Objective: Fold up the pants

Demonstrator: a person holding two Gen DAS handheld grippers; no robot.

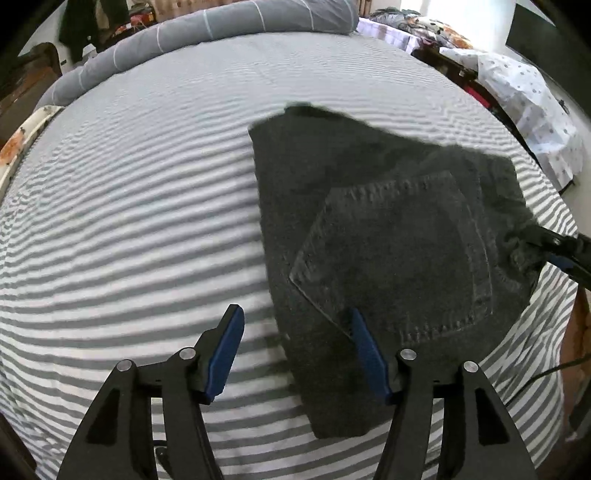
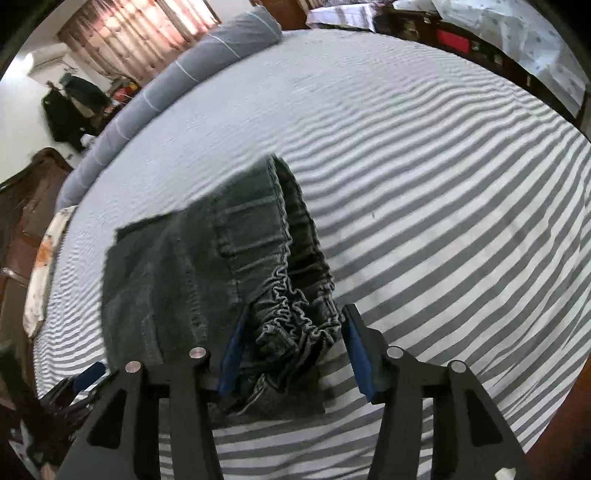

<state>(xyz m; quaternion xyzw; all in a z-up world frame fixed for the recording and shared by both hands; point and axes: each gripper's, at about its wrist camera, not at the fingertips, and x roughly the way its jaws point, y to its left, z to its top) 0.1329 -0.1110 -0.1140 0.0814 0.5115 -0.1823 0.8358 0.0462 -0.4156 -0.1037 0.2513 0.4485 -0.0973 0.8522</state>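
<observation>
Dark grey denim pants [image 1: 388, 221] lie folded into a compact stack on the striped bed [image 1: 129, 221], back pocket facing up. My left gripper [image 1: 295, 325] hovers open over the stack's near left edge. Its right finger is above the denim and its left finger is above the sheet, and nothing is pinched. In the right wrist view the pants [image 2: 177, 277] show their gathered elastic waistband [image 2: 295, 314], which lies between the jaws of my right gripper [image 2: 295, 328]. The pads stand apart and do not press on it. In the left wrist view the right gripper [image 1: 532, 240] sits at the stack's right edge.
A rolled grey duvet [image 1: 221, 22] lies along the far side of the bed. The bed's right edge [image 1: 546, 332] is close to the pants. A dotted white cloth [image 1: 524, 92] covers furniture at the right. Dark wooden furniture [image 2: 22, 221] stands at the left.
</observation>
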